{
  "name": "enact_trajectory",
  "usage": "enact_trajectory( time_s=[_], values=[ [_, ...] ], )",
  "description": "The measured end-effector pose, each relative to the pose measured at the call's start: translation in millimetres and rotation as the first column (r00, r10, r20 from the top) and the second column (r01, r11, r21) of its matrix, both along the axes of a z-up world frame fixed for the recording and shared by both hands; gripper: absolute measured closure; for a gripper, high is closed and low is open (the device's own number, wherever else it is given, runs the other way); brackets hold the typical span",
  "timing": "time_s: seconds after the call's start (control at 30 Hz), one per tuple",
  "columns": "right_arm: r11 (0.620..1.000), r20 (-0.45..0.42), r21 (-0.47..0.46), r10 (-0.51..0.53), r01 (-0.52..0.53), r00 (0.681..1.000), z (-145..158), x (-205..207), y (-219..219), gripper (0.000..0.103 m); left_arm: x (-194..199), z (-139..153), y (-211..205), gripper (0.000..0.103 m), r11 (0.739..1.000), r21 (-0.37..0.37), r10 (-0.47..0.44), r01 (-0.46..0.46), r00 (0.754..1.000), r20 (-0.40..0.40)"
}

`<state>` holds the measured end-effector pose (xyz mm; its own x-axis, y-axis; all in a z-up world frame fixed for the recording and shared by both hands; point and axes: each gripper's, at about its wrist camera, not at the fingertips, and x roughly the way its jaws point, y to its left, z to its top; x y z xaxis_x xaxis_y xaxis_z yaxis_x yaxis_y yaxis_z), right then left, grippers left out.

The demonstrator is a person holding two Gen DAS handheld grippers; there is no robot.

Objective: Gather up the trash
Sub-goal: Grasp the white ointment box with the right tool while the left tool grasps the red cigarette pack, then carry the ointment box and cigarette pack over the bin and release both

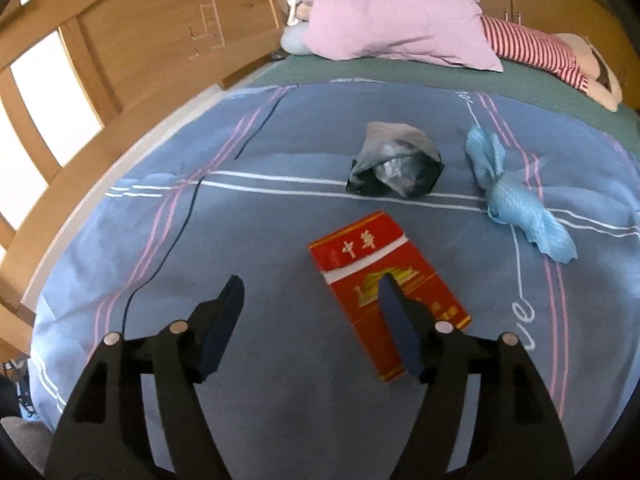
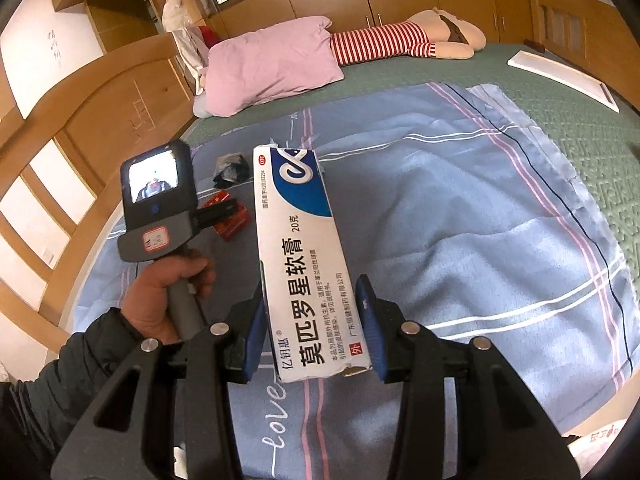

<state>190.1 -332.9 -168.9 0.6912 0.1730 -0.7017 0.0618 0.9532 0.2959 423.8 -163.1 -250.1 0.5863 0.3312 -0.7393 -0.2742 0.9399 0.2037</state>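
Where blue bedspread (image 1: 280,184) covers a wooden-framed bed, left claw (image 1: 310,292) gapes empty, right claw (image 2: 316,300) seemingly clamps ointment box (image 2: 304,264).

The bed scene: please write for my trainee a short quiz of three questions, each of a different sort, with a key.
1. True or false: the right gripper holds a white and blue ointment box.
2. Which piece of trash lies nearest to the open left gripper?
A. the red cigarette pack
B. the crumpled blue paper towel
C. the dark crumpled plastic bag
3. Fill in: at the far end of the bed, beside the plush doll in a red and white striped shirt, lies a ____ pillow.

Key: 1 true; 2 A; 3 pink
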Motion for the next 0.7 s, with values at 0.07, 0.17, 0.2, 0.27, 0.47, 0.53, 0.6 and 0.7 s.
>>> enact_trajectory(
  time_s=[0.07,0.17,0.2,0.27,0.47,0.53,0.6,0.7],
  values=[
    [1.000,0.003,0.008,0.004,-0.004,1.000,-0.3,0.0,1.2,0.060,0.2,0.2,3.4,0.026,1.000,-0.010,0.014,-0.014,1.000,-0.002],
    [1.000,0.004,0.015,0.011,-0.011,1.000,-1.2,1.3,2.2,0.060,4.7,2.2,-8.0,0.026,0.999,-0.033,0.014,-0.015,1.000,-0.011],
    [1.000,0.007,0.014,0.011,-0.011,1.000,-0.7,1.1,2.6,0.060,6.7,3.8,-17.4,0.026,0.999,-0.032,0.007,-0.007,1.000,-0.010],
    [1.000,0.006,0.014,0.015,-0.015,1.000,0.1,1.1,1.0,0.060,9.9,4.6,-30.1,0.023,1.000,-0.023,0.014,-0.014,1.000,-0.010],
    [1.000,-0.010,0.019,0.007,-0.006,1.000,-0.7,4.3,-4.9,0.060,18.0,-14.7,-27.9,0.010,0.986,-0.032,0.159,-0.163,0.983,-0.093],
    [1.000,-0.013,0.019,0.009,-0.008,1.000,-0.9,4.8,-3.1,0.060,19.7,-26.5,-23.6,0.009,0.984,-0.044,0.169,-0.175,0.978,-0.119],
    [1.000,-0.009,0.017,0.012,-0.012,1.000,0.7,3.9,0.4,0.060,16.2,-22.3,-25.8,0.031,0.989,-0.030,0.144,-0.146,0.987,-0.069],
    [1.000,-0.008,0.015,0.010,-0.010,1.000,0.3,1.9,1.2,0.060,22.3,-19.7,-26.9,0.043,0.995,-0.040,0.093,-0.096,0.992,-0.080]
  ],
)
